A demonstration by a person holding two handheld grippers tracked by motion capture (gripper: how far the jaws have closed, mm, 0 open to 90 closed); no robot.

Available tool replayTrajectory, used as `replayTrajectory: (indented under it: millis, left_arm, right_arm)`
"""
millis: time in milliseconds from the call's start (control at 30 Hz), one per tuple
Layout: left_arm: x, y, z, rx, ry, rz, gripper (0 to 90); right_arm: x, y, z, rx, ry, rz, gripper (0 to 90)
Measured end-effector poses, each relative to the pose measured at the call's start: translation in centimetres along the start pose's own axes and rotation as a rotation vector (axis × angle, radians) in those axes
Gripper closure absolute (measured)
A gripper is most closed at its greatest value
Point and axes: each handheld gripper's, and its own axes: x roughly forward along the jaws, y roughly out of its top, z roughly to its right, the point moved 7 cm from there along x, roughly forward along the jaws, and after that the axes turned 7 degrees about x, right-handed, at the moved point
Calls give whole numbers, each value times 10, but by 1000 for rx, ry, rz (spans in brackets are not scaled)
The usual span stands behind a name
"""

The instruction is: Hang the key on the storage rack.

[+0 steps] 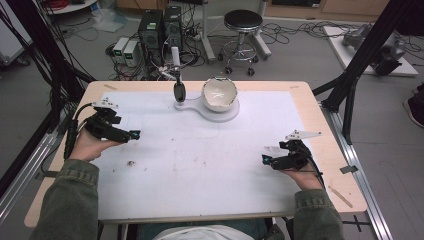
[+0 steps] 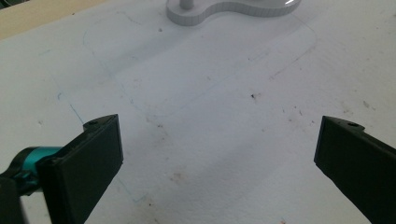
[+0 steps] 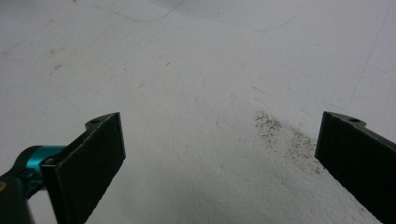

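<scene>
Judging from the high view, the bowl (image 1: 219, 93) is the likely target: it sits tilted on a white stand (image 1: 220, 113) at the far middle of the white mat (image 1: 200, 165), approx. 12 o'clock from the person, with a dark spoon-like tool (image 1: 179, 91) held upright on the stand's small lobe, just beside the bowl at its 9 o'clock. The left gripper (image 1: 134, 135) is held at the mat's left edge, jaws pointing inward towards 3 o'clock; from it the bowl lies at roughly 1–2 o'clock, well apart. The right gripper (image 1: 266, 160) is held at the near right, jaws pointing towards 9 o'clock; from it the bowl lies at approx. 11 o'clock, also well apart. Neither is clearly nearer; the left seems marginally closer to the upright tool, the right to the bowl, but that is a judgement only. In the left gripper view the jaws of the left gripper (image 2: 219, 154) are spread wide w/ nothing between them, and the stand's edge (image 2: 219, 11) is seen at 12 o'clock, far off. In the right gripper view the right gripper (image 3: 219, 154) is likewise spread wide and empty, over bare mat w/ a dark smudge (image 3: 285, 135) near its right jaw. The bowl's opening is tipped towards the person, so an approach from 6 o'clock onto the near rim would be expected; the tool's long axis stands vertical, so it would prob. need a sideways pinch.
</scene>
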Motion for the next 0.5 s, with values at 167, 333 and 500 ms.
replayTrajectory:
  millis: [167, 333, 500]
  left_arm:
    - [0, -14, 7, 7, 6, 5, 17]
    - [4, -25, 11, -5, -2, 3, 17]
    - [7, -37, 13, -3, 9, -10, 17]
  right_arm:
    - [0, 0, 0, 2, 4, 1, 6]
    - [1, 0, -1, -4, 3, -4, 6]
    - [1, -1, -1, 2, 2, -10, 6]
